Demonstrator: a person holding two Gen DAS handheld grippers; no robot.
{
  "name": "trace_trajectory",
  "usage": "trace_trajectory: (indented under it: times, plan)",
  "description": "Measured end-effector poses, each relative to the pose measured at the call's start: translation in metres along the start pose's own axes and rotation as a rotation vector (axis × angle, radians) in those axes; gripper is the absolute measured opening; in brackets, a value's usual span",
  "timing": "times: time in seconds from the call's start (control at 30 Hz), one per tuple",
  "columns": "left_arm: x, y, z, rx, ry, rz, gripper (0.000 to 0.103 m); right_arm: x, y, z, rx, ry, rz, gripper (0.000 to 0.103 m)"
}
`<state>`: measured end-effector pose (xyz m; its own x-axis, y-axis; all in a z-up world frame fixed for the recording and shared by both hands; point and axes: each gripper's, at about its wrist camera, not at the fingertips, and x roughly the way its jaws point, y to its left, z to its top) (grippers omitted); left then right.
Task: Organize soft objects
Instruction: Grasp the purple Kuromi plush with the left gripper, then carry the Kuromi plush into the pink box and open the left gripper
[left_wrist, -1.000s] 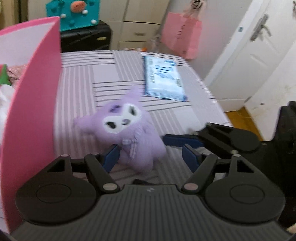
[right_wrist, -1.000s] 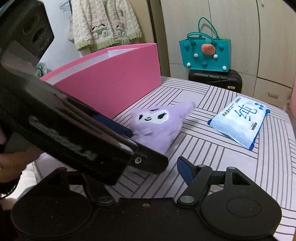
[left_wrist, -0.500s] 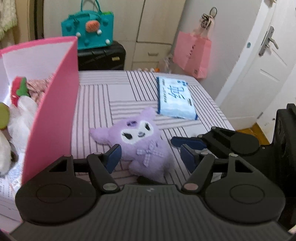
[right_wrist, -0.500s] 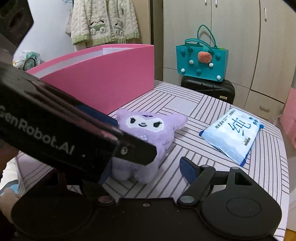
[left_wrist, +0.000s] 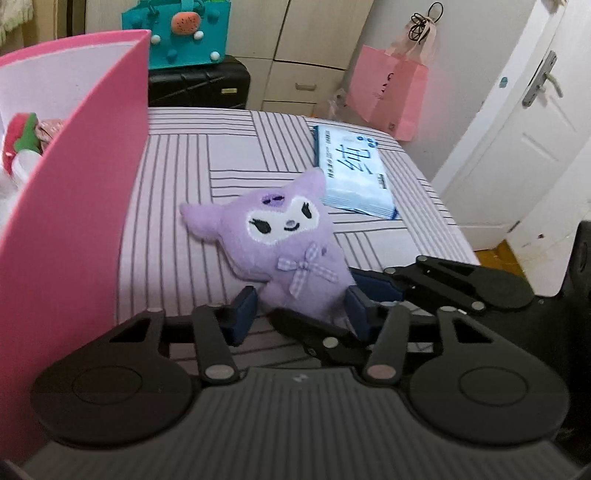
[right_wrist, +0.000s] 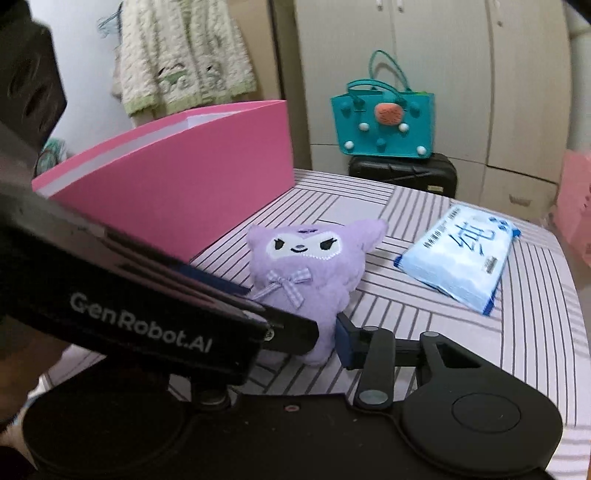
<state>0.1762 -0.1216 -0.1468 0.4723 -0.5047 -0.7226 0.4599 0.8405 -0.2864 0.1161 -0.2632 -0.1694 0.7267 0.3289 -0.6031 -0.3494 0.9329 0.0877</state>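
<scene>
While both sets of jaws were closing, the left gripper and right gripper flanked the plush's base, pads apparently touching it; it sat on the striped bed, beside the pink box; wipes lay beyond.

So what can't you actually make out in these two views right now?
- Right wrist view: the left gripper's body hides the right gripper's near finger, so whether it presses on the purple plush is unclear.
- Left wrist view: the pink box wall hides most of its contents.
- Tissue pack small print: too small to read.
</scene>
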Motion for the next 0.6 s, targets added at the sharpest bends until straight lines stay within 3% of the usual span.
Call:
trace_trajectory:
  times: [0.33, 0.6]
  plan:
    - [-0.015, -0.011, -0.011, 0.039, -0.019, -0.016, 0.046, -0.012, 0.004, -0.007, 0.093, -0.006, -0.015, 0.049]
    - [-0.039, -0.019, -0.021, 0.055, -0.026, -0.03, 0.046, -0.033, 0.019, -0.009, 0.086, -0.017, -0.031, 0.049]
